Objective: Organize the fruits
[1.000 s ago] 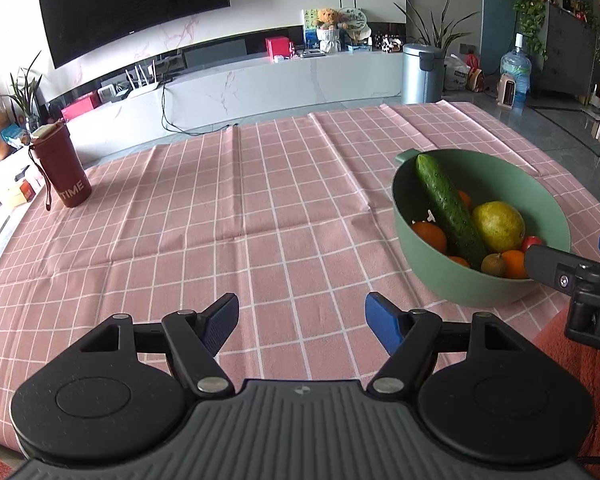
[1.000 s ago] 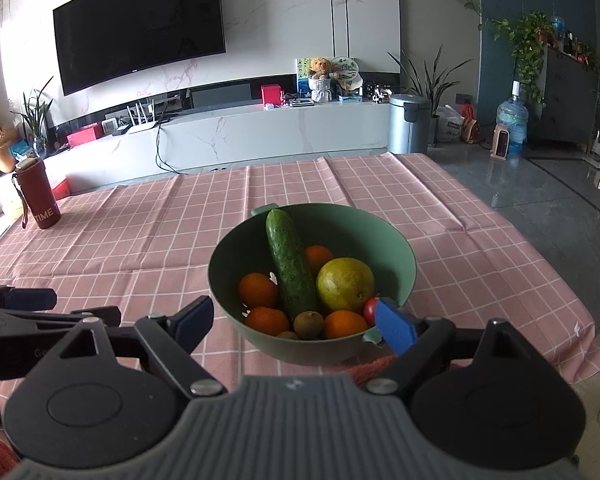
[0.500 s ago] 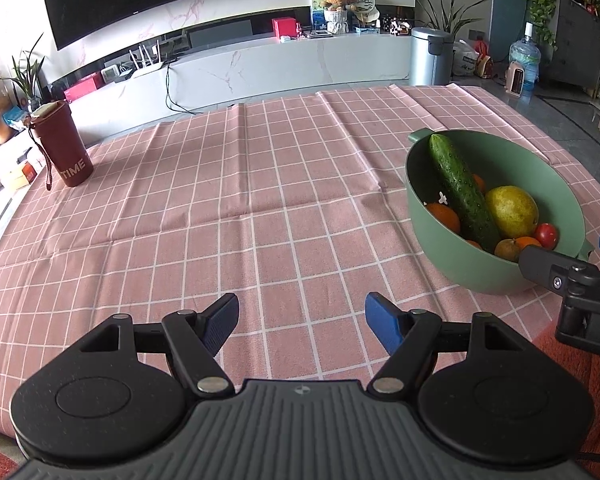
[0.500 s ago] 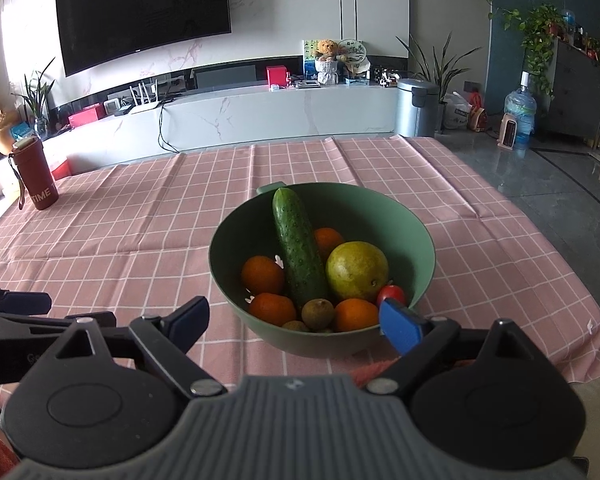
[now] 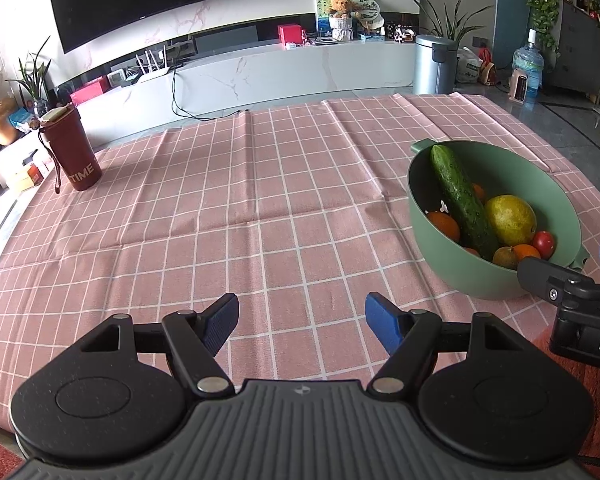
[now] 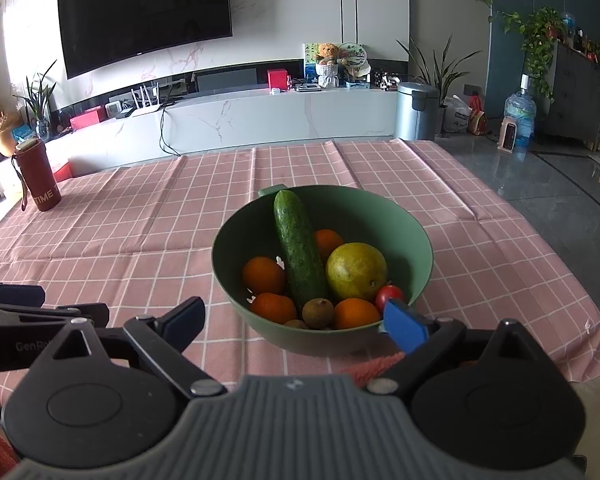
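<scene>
A green bowl (image 6: pixel 416 236) stands on the pink checked tablecloth; it also shows at the right of the left wrist view (image 5: pixel 428 236). It holds a cucumber (image 6: pixel 298 250), a yellow-green pear (image 6: pixel 356 272), several oranges (image 6: pixel 263 275), a kiwi (image 6: pixel 318 313) and a small tomato (image 6: pixel 388 294). My right gripper (image 6: pixel 294 322) is open and empty just in front of the bowl's near rim. My left gripper (image 5: pixel 302 322) is open and empty above bare cloth, left of the bowl.
A dark red tumbler marked TIME (image 5: pixel 71 148) stands at the table's far left; it also shows in the right wrist view (image 6: pixel 36 176). The table's right edge drops to a grey floor (image 6: pixel 560 208). A white TV bench (image 6: pixel 280 114) runs behind the table.
Both grippers have risen and tilted, so the bowl sits farther into view and lower under me. Both stay open; the fruit has not moved.
</scene>
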Demonstrator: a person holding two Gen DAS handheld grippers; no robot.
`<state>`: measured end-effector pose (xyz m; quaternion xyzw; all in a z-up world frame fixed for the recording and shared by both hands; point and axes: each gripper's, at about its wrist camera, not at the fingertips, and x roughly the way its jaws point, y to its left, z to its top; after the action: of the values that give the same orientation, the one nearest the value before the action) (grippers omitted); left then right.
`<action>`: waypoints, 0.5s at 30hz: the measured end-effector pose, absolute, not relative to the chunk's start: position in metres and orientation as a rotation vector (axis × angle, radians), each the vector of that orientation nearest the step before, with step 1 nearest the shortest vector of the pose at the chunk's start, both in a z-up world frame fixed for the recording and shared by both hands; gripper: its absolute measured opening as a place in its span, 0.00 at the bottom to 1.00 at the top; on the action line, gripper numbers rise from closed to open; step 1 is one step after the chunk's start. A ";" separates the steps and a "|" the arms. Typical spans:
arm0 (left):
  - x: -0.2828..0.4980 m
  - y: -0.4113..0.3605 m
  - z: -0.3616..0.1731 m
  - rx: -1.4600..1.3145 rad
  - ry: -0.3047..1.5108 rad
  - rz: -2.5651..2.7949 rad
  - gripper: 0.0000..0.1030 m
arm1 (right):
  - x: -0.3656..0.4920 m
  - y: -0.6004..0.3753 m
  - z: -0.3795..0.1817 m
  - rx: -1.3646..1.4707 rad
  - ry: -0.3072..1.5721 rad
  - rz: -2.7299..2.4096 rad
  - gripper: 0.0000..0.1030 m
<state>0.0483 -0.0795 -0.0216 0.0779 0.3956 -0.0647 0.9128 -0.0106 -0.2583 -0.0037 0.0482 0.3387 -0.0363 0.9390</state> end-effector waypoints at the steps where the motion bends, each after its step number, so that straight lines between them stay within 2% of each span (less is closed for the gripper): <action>1: 0.048 -0.079 -0.022 0.160 0.814 -0.134 0.82 | -0.011 -0.258 -0.004 0.098 0.691 -0.074 0.90; 15: 0.046 -0.080 -0.019 0.158 0.813 -0.131 0.82 | -0.011 -0.260 -0.004 0.112 0.691 -0.071 0.90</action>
<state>0.0463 -0.0800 -0.0190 0.0769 0.3947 -0.0636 0.9134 -0.0107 -0.2602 -0.0039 0.0549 0.3383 -0.0346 0.9388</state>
